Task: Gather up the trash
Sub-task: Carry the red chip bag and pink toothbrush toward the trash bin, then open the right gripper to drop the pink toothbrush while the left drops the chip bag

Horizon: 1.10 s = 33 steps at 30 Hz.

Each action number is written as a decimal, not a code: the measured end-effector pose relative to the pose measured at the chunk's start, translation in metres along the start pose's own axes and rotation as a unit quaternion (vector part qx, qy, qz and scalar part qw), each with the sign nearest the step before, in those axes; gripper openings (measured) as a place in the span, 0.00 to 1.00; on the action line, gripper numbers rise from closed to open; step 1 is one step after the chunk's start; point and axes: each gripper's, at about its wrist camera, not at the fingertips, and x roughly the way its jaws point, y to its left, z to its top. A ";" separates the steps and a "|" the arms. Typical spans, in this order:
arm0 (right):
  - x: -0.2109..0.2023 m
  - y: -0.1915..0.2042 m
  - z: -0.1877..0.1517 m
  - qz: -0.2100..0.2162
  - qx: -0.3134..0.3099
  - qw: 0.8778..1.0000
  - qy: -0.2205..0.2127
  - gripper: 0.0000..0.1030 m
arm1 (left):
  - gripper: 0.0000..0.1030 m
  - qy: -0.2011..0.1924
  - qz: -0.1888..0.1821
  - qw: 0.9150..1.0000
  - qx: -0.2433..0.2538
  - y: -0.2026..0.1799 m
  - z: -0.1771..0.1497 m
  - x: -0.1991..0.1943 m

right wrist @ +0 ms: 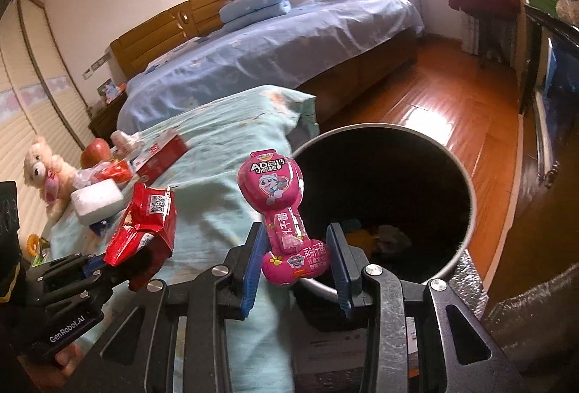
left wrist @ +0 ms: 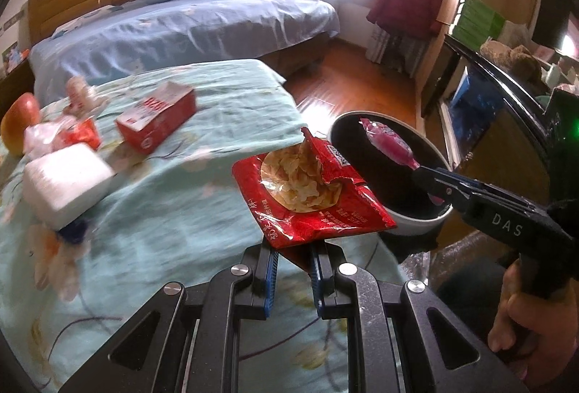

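The left gripper pinches a torn red snack bag by its bottom edge, beside the bin. The right gripper clamps a pink lollipop-shaped wrapper at the rim of the round trash bin. Best to bring each piece fully over the dark opening before letting go, the floppy bag especially, lest it catch the rim. A red carton and white foam block wait on the bedspread.

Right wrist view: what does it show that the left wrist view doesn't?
Right wrist only: trash already lying at the bottom of the bin, and a teddy bear by the table edge.
Left wrist only: the chips picture on the red bag, and the pink wrapper seen over the bin's mouth.
Both: left gripper shut on the red bag, right gripper shut on the pink wrapper, red carton, white block.
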 end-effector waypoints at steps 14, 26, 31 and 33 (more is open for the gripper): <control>0.002 -0.040 0.007 -0.028 0.030 0.999 -0.005 0.34 | 0.14 0.014 -0.014 1.000 0.020 -0.030 0.024 0.038; 0.009 -0.058 0.016 -0.038 0.038 0.999 -0.004 0.34 | 0.14 0.021 -0.019 0.999 0.024 -0.048 0.042 0.062; 0.013 -0.064 0.018 -0.041 0.041 0.998 -0.002 0.34 | 0.15 0.026 -0.022 0.999 0.022 -0.051 0.048 0.072; 0.015 -0.067 0.019 -0.043 0.044 0.998 -0.001 0.34 | 0.15 0.028 -0.024 0.999 0.023 -0.054 0.050 0.075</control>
